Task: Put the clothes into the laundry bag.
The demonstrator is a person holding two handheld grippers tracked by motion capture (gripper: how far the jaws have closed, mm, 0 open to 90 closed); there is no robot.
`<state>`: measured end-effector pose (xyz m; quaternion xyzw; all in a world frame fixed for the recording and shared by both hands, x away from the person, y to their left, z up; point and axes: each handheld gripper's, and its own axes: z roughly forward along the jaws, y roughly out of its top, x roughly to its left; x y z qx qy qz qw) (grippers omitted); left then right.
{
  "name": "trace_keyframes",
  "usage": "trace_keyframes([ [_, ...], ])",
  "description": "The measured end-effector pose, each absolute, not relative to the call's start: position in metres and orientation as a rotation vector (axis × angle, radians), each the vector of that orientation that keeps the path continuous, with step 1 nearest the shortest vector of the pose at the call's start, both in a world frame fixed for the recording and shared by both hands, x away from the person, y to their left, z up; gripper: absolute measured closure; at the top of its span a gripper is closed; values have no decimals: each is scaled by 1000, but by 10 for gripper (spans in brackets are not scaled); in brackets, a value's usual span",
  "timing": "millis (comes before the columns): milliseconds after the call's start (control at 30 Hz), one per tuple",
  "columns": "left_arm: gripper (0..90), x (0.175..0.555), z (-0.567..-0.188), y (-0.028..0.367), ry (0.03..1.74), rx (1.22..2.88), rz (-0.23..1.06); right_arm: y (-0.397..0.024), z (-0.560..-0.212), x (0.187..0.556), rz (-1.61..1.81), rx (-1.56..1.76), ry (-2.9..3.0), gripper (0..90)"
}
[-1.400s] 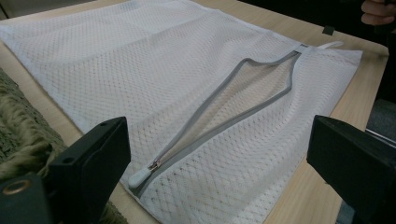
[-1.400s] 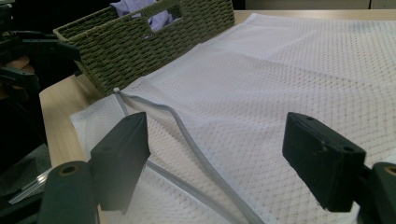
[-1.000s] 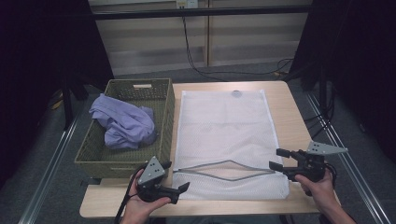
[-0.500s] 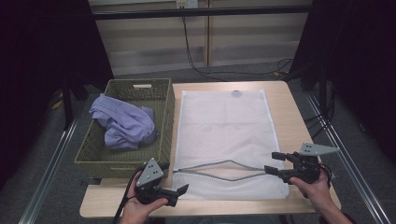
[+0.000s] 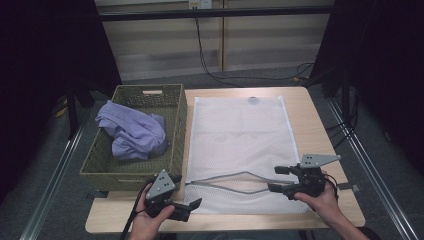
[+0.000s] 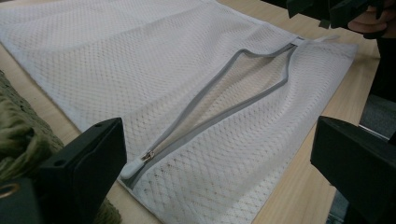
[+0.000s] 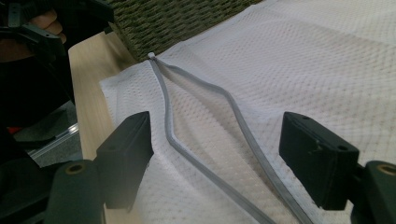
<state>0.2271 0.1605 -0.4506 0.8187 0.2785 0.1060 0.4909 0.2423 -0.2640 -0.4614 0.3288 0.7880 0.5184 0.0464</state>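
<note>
- White mesh laundry bag (image 5: 239, 145) lies flat on the table (image 5: 320, 125), just right of the green basket (image 5: 175, 125) holding purple clothes (image 5: 131, 135).
- Its grey zipper (image 5: 235, 181) gapes open along the near edge.
- Left gripper (image 5: 192, 206) and right gripper (image 5: 277, 179): jaws wide apart, holding nothing, one at each end of the zipper.
- Step looks like: getting the bag mouth open for loading.
- Next probably: each gripper pinches a zipper edge and spreads it.
</note>
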Motion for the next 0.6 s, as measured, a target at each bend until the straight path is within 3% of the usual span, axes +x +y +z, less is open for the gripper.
trace_keyframes([
  [333, 35, 227, -451, 160, 686, 1986, 265, -243, -459, 253, 1575, 982, 2474, 271],
  [400, 35, 227, -451, 160, 684, 1994, 269, -239, -458, 257, 1574, 971, 2501, 305],
  [467, 35, 227, -451, 160, 686, 1996, 270, -236, -458, 260, 1574, 952, 2523, 394],
  [600, 36, 227, -451, 160, 691, 1993, 269, -230, -459, 267, 1556, 932, 2563, 429],
])
